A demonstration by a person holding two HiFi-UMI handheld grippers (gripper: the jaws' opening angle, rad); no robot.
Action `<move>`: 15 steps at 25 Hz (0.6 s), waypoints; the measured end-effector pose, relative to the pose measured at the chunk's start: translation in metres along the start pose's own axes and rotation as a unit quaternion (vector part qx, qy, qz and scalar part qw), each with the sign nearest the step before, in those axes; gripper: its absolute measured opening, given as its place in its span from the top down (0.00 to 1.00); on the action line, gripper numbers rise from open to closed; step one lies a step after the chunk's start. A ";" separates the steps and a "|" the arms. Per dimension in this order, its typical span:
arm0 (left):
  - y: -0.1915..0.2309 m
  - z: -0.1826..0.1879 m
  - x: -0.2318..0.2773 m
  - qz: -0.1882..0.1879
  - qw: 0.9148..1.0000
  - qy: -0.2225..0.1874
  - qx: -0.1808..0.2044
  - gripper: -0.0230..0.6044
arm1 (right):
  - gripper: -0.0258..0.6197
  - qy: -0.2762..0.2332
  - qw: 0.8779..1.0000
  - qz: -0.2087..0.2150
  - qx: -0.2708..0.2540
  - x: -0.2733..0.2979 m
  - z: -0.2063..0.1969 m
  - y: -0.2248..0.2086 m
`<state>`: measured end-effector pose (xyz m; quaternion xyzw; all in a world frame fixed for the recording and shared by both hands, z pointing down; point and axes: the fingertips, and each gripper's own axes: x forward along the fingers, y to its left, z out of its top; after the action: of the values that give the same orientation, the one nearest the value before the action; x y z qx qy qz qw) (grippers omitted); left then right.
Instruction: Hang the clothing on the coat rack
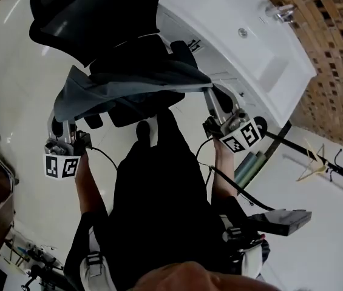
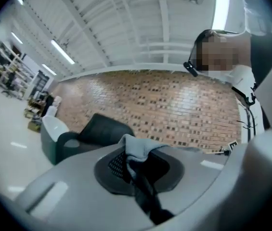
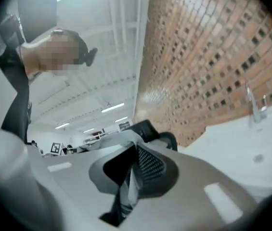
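A grey-blue garment (image 1: 129, 86) is stretched level between my two grippers, in front of the person's dark torso. My left gripper (image 1: 59, 121) is shut on its left corner, and my right gripper (image 1: 211, 96) is shut on its right corner. In the left gripper view a bunched fold of the cloth (image 2: 136, 149) is pinched between the pads of the gripper (image 2: 138, 170). In the right gripper view a thin fold of cloth (image 3: 126, 189) is clamped in the gripper (image 3: 128, 177). The black coat rack (image 1: 335, 171), with thin arms and a pale wooden piece (image 1: 312, 162), stands at the right.
A black office chair (image 1: 92, 11) stands just beyond the garment. A white sink counter (image 1: 262, 53) with a tap runs along the brick wall (image 1: 335, 35) at upper right. Pale floor (image 1: 13, 59) lies at the left, with dark clutter at its edge.
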<state>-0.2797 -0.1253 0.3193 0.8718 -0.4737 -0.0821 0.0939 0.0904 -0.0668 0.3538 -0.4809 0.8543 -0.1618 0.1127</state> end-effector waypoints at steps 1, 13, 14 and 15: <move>-0.018 0.022 0.004 -0.037 0.999 -0.020 0.013 0.94 | 0.93 -0.032 0.999 -0.012 -0.014 -0.023 0.027 0.015; -0.324 0.113 0.067 -0.473 0.868 -0.123 -0.091 0.94 | 0.93 -0.267 0.900 -0.289 -0.186 -0.355 0.190 0.150; -0.366 0.107 0.070 -0.508 0.846 -0.117 -0.109 0.94 | 0.93 -0.275 0.884 -0.323 -0.198 -0.394 0.190 0.162; -0.409 0.100 0.072 -0.536 0.827 -0.110 -0.125 0.94 | 0.93 -0.280 0.869 -0.352 -0.207 -0.433 0.190 0.170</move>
<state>0.0671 0.0241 0.1199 0.9547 0.0755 -0.2733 0.0905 0.2446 0.3556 0.1290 -0.7874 0.5746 0.1317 0.1805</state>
